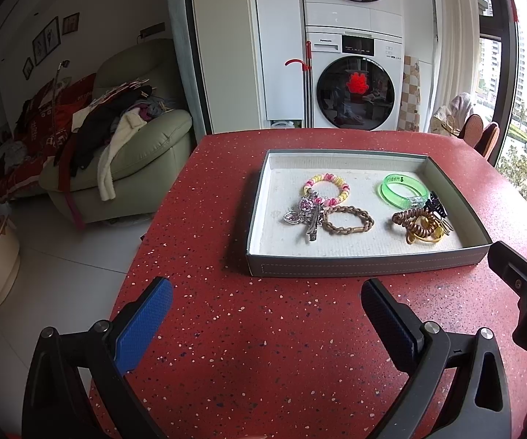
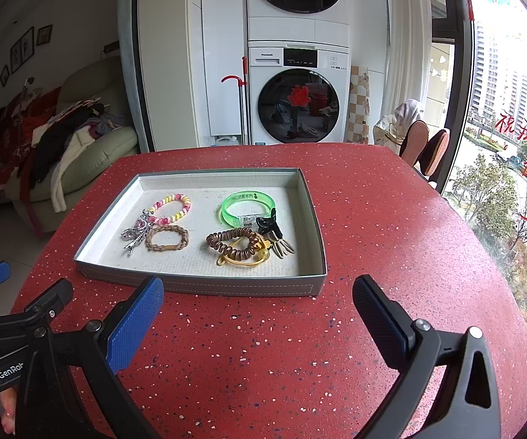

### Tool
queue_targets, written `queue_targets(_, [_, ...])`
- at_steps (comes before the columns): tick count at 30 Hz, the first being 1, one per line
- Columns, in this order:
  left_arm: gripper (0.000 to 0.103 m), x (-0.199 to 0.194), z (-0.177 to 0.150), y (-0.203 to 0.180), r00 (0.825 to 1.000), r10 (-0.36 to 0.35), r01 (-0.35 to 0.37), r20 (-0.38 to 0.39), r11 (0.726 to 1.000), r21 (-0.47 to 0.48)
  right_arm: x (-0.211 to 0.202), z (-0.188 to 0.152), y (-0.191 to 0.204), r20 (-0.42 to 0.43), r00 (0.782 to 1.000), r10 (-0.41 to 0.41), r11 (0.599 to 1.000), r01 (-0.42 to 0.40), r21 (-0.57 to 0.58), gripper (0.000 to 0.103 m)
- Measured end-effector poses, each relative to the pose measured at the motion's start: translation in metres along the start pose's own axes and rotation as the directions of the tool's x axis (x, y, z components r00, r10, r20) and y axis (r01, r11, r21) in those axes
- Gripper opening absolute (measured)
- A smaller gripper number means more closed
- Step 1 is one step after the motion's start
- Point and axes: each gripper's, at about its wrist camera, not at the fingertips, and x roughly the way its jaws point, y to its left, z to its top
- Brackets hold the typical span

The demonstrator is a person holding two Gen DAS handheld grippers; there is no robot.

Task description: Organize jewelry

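Note:
A grey tray [image 1: 365, 265] [image 2: 197, 285] with a white lining sits on the red speckled table. In it lie a pink-yellow bead bracelet [image 1: 327, 186] [image 2: 172, 207], a silver clip [image 1: 305, 217] [image 2: 135, 232], a brown braided band [image 1: 347, 219] [image 2: 167, 237], a green bangle [image 1: 400, 190] [image 2: 247, 206], a brown coil tie [image 1: 417, 221] [image 2: 232, 243] and a black claw clip [image 1: 435, 205] [image 2: 268, 225]. My left gripper [image 1: 267, 314] is open and empty, in front of the tray. My right gripper [image 2: 258, 311] is open and empty, also in front of the tray.
The red table [image 1: 263, 366] [image 2: 391, 237] ends at the left above a tiled floor. A green armchair [image 1: 135, 153] piled with clothes stands at the left. Stacked washing machines [image 1: 354, 84] [image 2: 298, 91] stand behind. A window [image 2: 512, 146] is at the right.

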Motion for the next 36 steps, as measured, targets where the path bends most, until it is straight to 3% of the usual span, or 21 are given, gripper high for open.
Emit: queue_targets(36, [0.103,0.0007,-0.0017,0.0048,1.0,0.001,-0.001,-0.005,1.0,0.005,-0.0001,-0.0001,0.0017,0.001,1.0,0.0,1.0,0.0,0.0,0.103])
